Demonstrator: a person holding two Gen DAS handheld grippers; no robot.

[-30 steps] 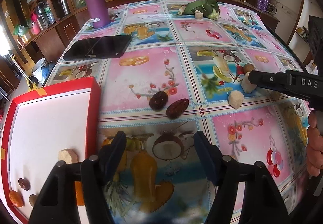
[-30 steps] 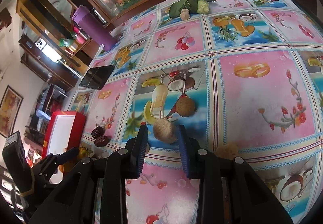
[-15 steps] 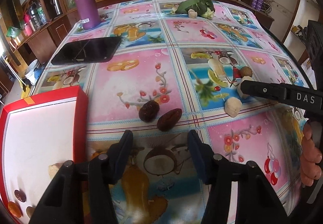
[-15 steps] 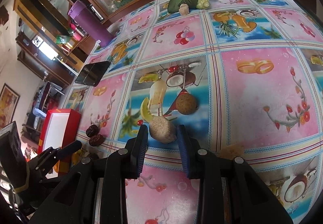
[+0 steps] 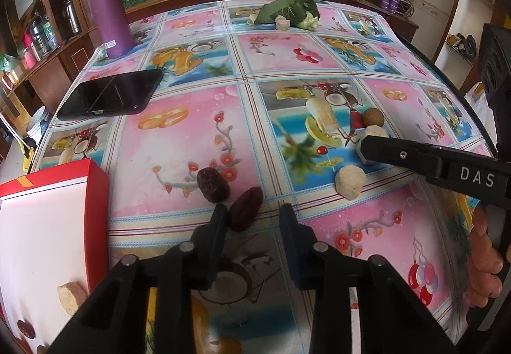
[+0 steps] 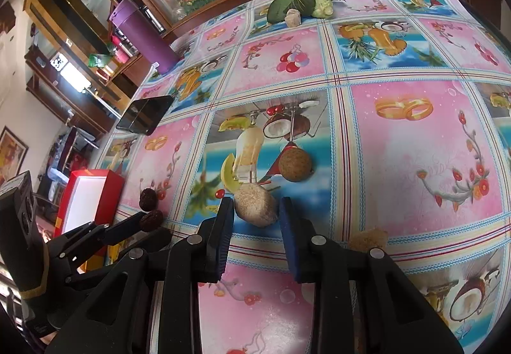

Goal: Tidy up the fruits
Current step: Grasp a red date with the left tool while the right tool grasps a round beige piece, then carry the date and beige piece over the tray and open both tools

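Note:
My left gripper is open, its left finger beside a dark brown date on the patterned tablecloth; a second dark round fruit lies just beyond. My right gripper is open around a beige oval fruit that lies on the cloth; the jaws stand a little apart from it. A round brown fruit lies just past it. A pale lump sits left of the right gripper's finger. The red box at left holds a beige piece and small dark pieces.
A black phone and a purple bottle stand at the far left. Green leaves with pale pieces lie at the far edge. A tan crumbly piece lies right of my right gripper. Wooden cabinets ring the table.
My left gripper has moved forward to the dark date and its jaws have narrowed. My right gripper has kept around the beige fruit, with the view shifting slightly.

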